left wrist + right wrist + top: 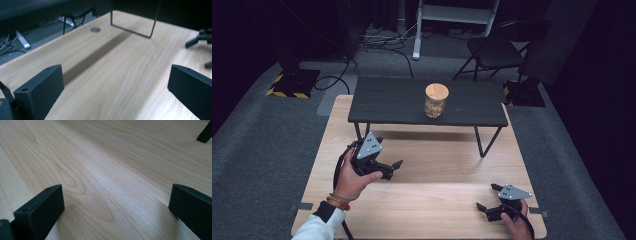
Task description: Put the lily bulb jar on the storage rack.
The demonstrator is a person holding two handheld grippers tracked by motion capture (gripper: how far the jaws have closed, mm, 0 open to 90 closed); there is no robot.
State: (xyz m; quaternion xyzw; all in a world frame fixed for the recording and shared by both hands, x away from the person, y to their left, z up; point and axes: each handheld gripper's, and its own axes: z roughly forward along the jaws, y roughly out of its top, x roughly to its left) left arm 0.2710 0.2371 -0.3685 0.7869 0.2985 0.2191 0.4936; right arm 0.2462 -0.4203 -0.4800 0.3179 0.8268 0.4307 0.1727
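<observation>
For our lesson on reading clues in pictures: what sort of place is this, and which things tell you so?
Probably a recording studio or lab set up for handling trials, not a home. Dark curtained walls surround a lit wooden table, loose cables trail across the grey carpet, and hazard-striped stand bases flank the table.

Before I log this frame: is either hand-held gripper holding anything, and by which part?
Nothing is held. The left hand-held gripper and right hand-held gripper are both open and empty.
</observation>
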